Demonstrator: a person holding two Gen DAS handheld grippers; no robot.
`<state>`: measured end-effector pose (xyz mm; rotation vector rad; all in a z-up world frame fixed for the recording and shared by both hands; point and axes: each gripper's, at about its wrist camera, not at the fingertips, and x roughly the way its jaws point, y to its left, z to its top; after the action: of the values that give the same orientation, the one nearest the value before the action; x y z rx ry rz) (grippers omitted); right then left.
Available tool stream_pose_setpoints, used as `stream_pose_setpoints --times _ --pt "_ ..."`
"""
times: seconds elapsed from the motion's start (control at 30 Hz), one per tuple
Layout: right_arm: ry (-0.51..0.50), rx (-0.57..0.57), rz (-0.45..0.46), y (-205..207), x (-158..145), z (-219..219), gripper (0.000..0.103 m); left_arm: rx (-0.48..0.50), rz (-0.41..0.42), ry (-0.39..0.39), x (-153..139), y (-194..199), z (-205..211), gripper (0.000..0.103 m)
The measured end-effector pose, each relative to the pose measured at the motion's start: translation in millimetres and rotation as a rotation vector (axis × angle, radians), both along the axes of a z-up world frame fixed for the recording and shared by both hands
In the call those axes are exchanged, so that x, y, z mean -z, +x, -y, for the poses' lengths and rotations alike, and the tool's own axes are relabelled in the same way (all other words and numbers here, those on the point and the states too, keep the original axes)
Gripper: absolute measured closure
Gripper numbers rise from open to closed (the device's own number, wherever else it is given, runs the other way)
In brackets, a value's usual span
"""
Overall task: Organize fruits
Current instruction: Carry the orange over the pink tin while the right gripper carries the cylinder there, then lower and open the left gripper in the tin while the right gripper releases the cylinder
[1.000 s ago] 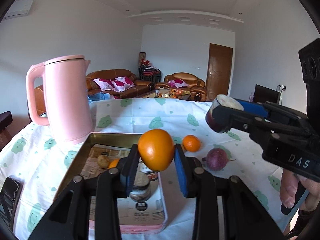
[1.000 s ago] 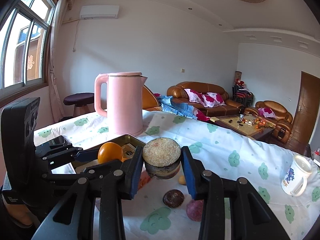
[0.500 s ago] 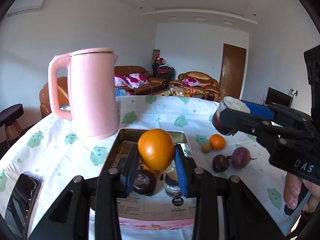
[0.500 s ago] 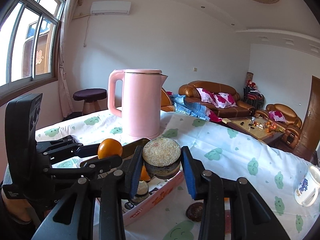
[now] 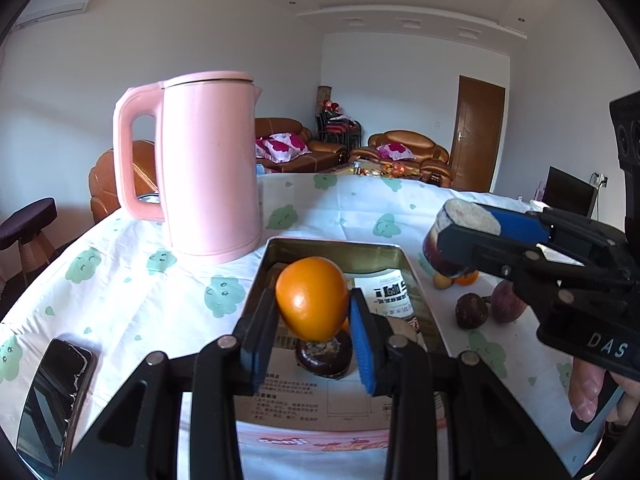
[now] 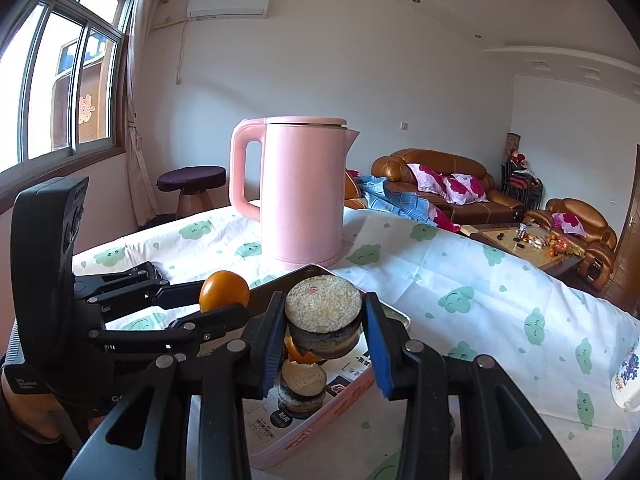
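Left gripper [image 5: 314, 312] has its blue pads clamped on a round orange fruit [image 5: 312, 304], held above the rectangular metal tin tray [image 5: 336, 246]. Right gripper [image 6: 324, 334] is closed on a halved dark-skinned passion fruit [image 6: 323, 316], over the tray's right edge. Inside the paper-lined tray: a dark cut passion-fruit half [image 5: 323, 358] and another cut half [image 6: 302, 386]. Tall pink kettle [image 5: 208, 164] stands just beyond, far left.

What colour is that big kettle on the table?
The kettle is pale pink all over, handle and lid included; the right wrist view shows it best.
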<state>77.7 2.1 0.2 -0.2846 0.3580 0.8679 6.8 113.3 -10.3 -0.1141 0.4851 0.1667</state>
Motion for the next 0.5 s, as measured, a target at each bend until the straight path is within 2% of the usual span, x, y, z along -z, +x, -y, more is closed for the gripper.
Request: stream_pose_setpoints --times 0.5 --pt "-0.073 -0.055 -0.085 3 32 -27 0.063 -0.007 -0.059 -0.018 12 6 -17 0.067"
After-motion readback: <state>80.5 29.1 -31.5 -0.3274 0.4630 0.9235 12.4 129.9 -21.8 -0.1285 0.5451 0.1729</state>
